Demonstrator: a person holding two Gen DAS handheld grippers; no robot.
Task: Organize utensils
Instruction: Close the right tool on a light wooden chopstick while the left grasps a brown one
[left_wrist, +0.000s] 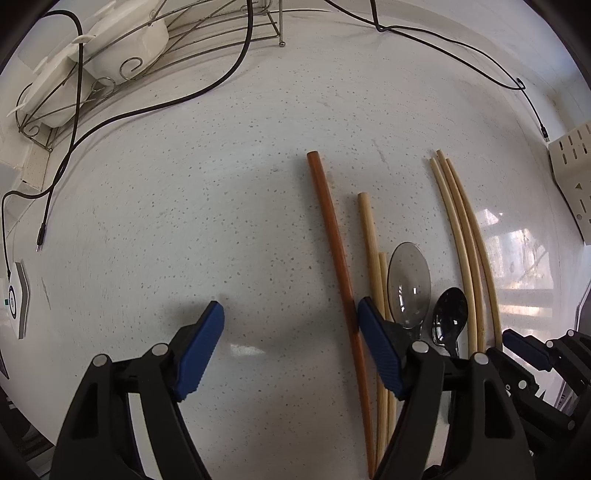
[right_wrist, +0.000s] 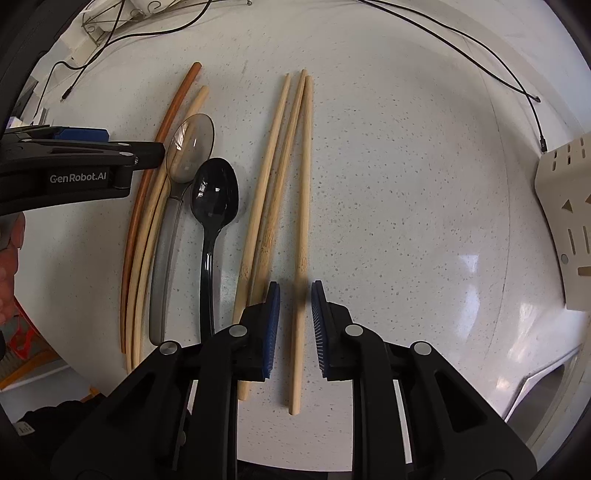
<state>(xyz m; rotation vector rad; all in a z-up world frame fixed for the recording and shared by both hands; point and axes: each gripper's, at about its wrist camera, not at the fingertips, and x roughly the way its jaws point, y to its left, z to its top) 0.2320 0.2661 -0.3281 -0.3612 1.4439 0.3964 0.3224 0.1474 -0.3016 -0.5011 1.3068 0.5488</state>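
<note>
I am holding my left claw (left_wrist: 290, 325) wide over the speckled worktop (left_wrist: 207, 206), its right pad lying just beside the brown chopstick (left_wrist: 334, 251), gripping nothing. My right claw (right_wrist: 294, 325) is standing narrowly parted astride one pale chopstick (right_wrist: 303, 206), pads not touching it as far as I can see. Left of it are lying two more pale sticks (right_wrist: 271, 173), a black spoon (right_wrist: 214, 206) and a clear spoon (right_wrist: 184, 158).

A speckled countertop (left_wrist: 184, 206) carries black cables (left_wrist: 229, 74), a wire rack (left_wrist: 207, 33) and white dishes (left_wrist: 122, 40).
</note>
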